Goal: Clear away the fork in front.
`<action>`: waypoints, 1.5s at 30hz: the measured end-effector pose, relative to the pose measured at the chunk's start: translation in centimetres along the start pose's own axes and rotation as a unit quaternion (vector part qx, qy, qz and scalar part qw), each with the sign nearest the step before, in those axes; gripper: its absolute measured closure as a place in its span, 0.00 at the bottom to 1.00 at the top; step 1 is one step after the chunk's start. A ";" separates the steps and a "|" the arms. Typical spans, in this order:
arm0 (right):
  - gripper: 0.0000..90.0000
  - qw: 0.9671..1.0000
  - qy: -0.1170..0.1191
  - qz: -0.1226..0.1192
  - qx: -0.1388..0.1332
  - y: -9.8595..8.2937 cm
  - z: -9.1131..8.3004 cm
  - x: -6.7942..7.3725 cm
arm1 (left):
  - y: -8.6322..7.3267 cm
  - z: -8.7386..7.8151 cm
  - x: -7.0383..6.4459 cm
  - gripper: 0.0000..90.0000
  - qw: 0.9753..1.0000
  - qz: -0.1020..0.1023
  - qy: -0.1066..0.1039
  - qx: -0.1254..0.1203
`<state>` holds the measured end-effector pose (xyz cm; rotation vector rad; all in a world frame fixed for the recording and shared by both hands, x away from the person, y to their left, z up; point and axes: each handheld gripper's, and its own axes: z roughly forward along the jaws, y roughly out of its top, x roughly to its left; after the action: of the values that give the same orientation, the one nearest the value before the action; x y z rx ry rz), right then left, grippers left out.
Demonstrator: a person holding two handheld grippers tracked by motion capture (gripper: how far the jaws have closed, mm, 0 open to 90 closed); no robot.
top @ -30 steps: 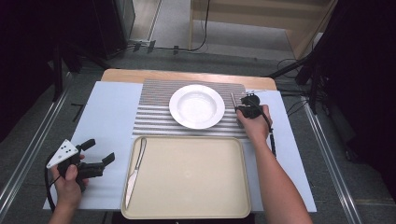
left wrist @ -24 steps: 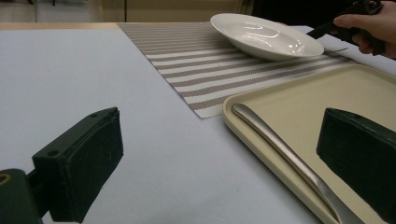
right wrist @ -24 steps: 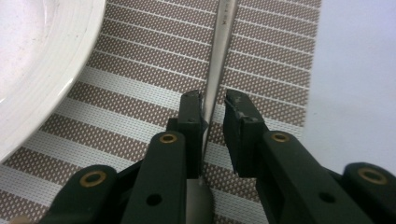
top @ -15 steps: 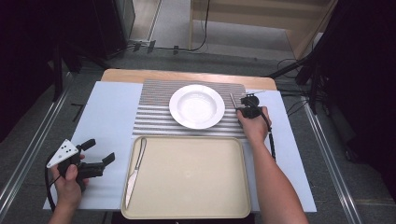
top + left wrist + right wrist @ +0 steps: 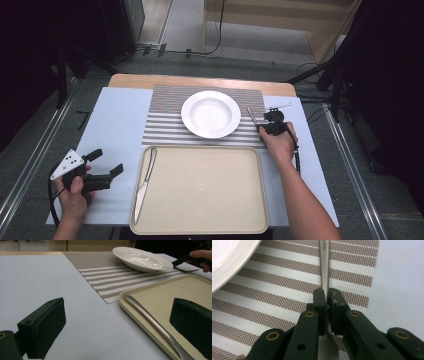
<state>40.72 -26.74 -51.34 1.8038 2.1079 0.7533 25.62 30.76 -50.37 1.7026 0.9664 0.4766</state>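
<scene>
My right gripper (image 5: 327, 298) clamps fork (image 5: 325, 270) handle, low over striped placemat (image 5: 165, 125) right of plate (image 5: 210, 113). I lower flat, parallel to plate, then release. Left gripper (image 5: 102, 167) wide open, empty, beside tray (image 5: 200, 220).

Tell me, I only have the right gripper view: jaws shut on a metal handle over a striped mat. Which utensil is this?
Observer: A fork; the left gripper view shows its tines beside the plate.
Operator: Where is the left gripper?
Observer: The left gripper is open, over the bare table left of the tray, holding nothing.
Operator: Anything on the tray?
Observer: One knife, lying along its left edge.
Operator: Is the right gripper clear of the plate?
Observer: In the high view it sits just right of the plate, at the mat's right edge.
</scene>
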 end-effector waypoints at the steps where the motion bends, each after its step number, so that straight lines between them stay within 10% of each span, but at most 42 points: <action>1: 0.94 1.000 0.001 0.000 0.000 0.0 0.0 0.0 | 0.0 0.0 0.0 0.00 1.000 0.000 0.000 0.000; 12: 0.87 0.998 -0.010 -0.043 -0.044 0.5 1.2 0.2 | 0.0 -0.1 0.1 0.00 1.000 -0.002 -0.002 -0.004; 32: 0.94 0.997 -0.040 -0.058 -0.031 0.8 1.3 1.2 | 0.0 0.0 -0.1 0.00 1.000 -0.001 -0.002 0.000; 45: 0.95 0.999 -0.012 -0.016 -0.040 0.6 1.1 0.5 | 0.0 0.0 0.0 0.00 1.000 -0.002 -0.002 -0.002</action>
<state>41.72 -25.94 -51.90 1.7247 2.0571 0.7903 25.63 30.80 -50.41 1.6974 0.9649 0.4713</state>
